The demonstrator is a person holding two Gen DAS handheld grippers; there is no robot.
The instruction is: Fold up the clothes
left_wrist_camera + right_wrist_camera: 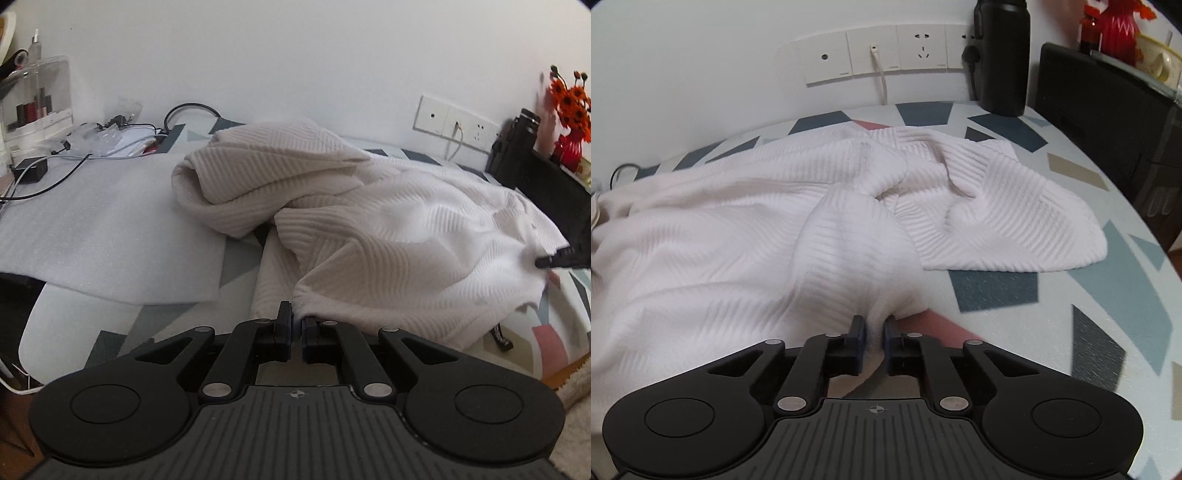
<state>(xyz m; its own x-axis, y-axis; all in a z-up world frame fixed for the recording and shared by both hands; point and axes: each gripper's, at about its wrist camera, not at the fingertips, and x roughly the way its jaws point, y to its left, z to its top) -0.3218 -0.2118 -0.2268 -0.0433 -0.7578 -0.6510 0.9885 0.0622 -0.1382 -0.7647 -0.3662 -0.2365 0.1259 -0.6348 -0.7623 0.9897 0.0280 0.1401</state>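
Between both grippers' fingers (284, 321) (857, 332), the white sweater's (738, 229) pinched edges are hidden.

white wall (701, 55) w/ a row of plugs (882, 48) at the back. table cloth (1108, 258) w/ blue, grey & pink shapes. red flowers (570, 107) & black bottle (1003, 55) in the corner.

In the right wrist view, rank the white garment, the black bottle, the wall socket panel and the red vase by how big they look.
1. white garment, which fills the middle of the view
2. wall socket panel
3. black bottle, close to the panel in apparent area, so that order is unsure
4. red vase, cut off by the frame edge
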